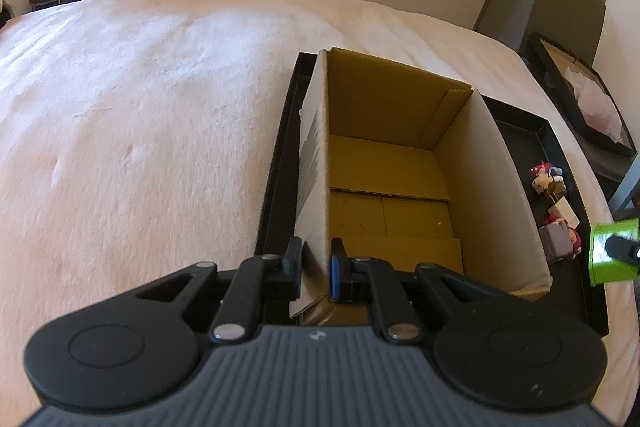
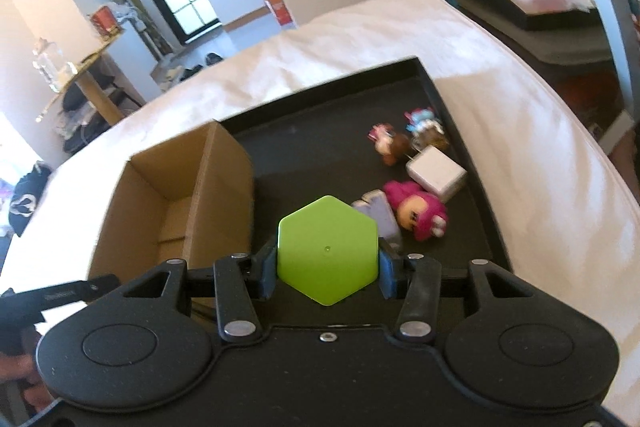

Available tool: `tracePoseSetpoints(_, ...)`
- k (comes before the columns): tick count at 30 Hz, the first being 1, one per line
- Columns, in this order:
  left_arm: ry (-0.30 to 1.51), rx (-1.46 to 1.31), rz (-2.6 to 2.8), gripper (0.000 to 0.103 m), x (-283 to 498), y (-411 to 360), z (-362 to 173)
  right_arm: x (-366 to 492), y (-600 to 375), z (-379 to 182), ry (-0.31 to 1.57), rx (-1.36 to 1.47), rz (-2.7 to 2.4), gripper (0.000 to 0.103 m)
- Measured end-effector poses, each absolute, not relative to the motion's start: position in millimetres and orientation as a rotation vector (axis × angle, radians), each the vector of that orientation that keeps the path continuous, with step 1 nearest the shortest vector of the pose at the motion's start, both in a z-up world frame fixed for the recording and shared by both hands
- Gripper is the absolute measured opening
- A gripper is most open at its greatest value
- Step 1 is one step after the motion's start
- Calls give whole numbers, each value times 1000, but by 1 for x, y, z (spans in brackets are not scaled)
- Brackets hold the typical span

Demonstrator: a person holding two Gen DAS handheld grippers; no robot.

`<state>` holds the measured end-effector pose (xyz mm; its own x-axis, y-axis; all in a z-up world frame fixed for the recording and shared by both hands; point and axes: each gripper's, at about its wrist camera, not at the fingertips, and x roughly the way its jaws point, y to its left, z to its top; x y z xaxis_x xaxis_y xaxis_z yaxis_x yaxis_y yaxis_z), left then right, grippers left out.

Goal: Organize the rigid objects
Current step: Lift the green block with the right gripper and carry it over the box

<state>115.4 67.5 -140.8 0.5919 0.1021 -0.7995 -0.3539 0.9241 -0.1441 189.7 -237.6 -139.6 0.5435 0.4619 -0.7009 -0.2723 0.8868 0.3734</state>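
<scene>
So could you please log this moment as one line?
left gripper: shut on cardboard box wall | right gripper: shut on green hexagonal block | box: empty

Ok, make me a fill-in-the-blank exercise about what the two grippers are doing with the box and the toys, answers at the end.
1. The left gripper is shut on the ____ wall of the cardboard box.
2. The right gripper holds a hexagonal piece whose colour is ____.
3. The box and the toy figures sit in a ____ tray.
4. Inside, the box holds ____.

Missing words: left; green; black; nothing
</scene>
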Motion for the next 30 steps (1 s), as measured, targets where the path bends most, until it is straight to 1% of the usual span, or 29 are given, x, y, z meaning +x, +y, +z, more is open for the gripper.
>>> tracePoseSetpoints(3, 915, -335, 262, 12, 117, 71, -140, 190, -228, -131, 886, 224, 467, 47)
tracePoseSetpoints(4, 919, -339, 258, 15, 118, 72, -138, 191, -225, -128, 879, 222, 478, 47)
tracePoseSetpoints(9, 908, -303, 245, 15, 125, 72, -133, 194, -205, -117, 848, 185, 535, 47)
tracePoseSetpoints(16, 910, -312, 223, 15, 130, 74, -141, 196, -176, -103, 817, 156, 594, 47)
tracePoseSetpoints(30, 892, -338, 220, 15, 129, 79, -143, 194, -110, -96, 788, 46, 732, 47)
